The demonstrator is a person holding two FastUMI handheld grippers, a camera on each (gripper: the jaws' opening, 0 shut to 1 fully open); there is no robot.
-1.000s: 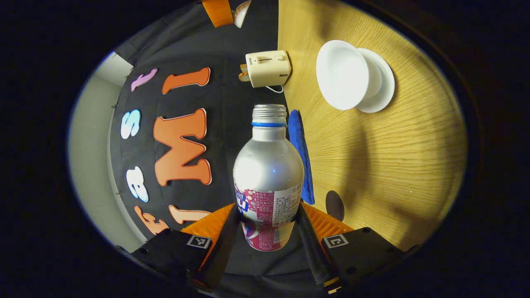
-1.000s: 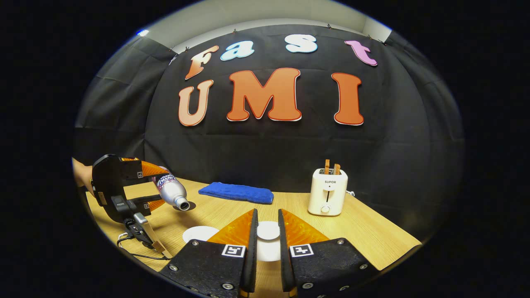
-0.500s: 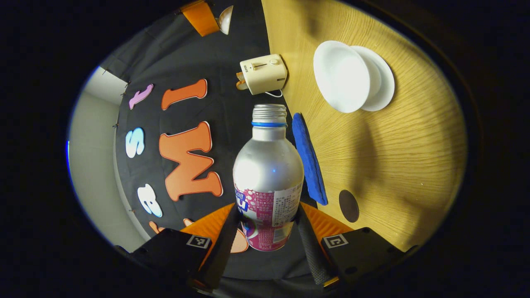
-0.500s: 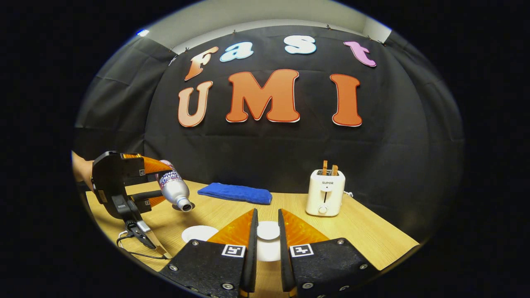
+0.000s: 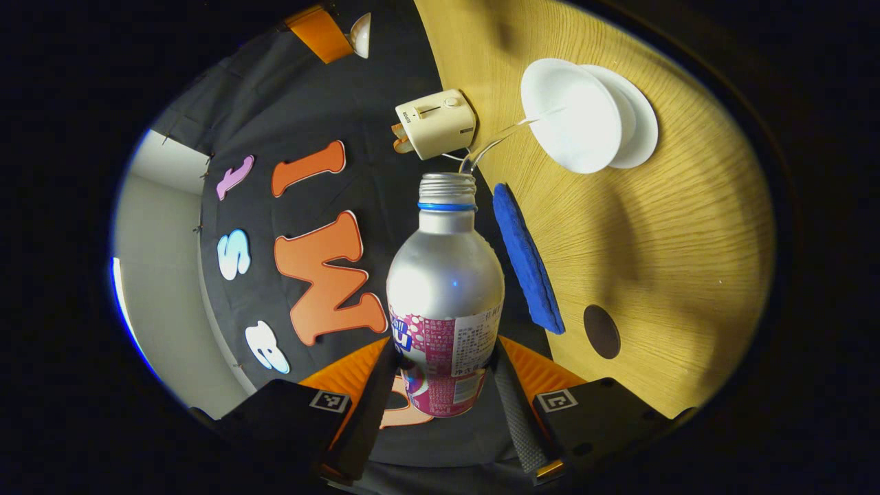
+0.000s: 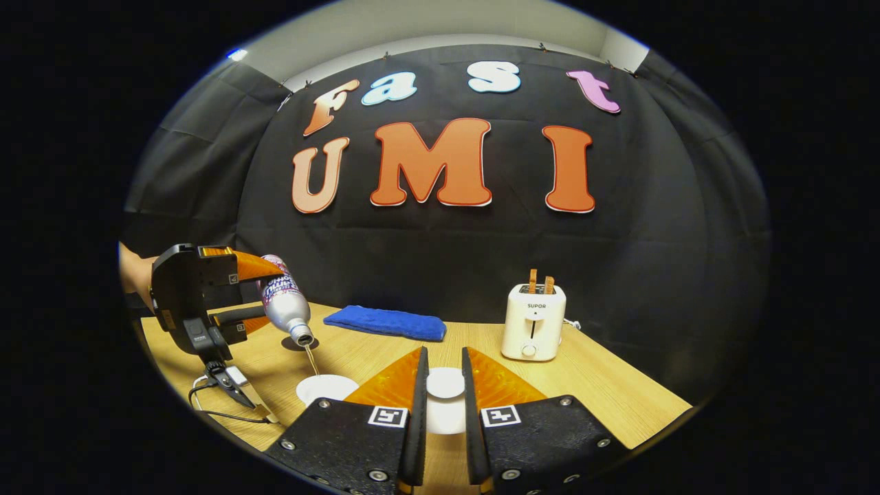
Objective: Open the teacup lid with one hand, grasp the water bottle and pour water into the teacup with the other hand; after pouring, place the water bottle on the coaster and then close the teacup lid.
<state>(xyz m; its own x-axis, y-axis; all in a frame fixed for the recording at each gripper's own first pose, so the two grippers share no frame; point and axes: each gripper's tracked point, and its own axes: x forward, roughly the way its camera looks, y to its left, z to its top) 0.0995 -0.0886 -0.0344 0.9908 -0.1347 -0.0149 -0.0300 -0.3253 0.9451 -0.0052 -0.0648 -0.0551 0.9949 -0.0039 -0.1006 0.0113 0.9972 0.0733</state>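
Wood table (image 5: 660, 227): left gripper (image 5: 440, 385) clamps water bottle (image 5: 445, 289) tilted so stream lands in open teacup (image 5: 567, 117); right gripper (image 6: 443, 392) pinches lid (image 6: 445, 382) aloft, clear of pour; coaster (image 5: 601, 331) waits nearby w/ nothing on it

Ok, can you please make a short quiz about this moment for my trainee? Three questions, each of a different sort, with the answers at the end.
1. True or false: the water bottle stands on the coaster.
2. Choose one. What does the right gripper hold between its fingers? A: the teacup lid. B: the coaster. C: the water bottle.
3. Short answer: the left gripper tilts the bottle, and a thin stream of water leaves its mouth. Into what does the stream fall?

Key
1. False: the bottle is in the air, gripped and tilted; the coaster is bare.
2. A.
3. Into the open white teacup on its saucer.
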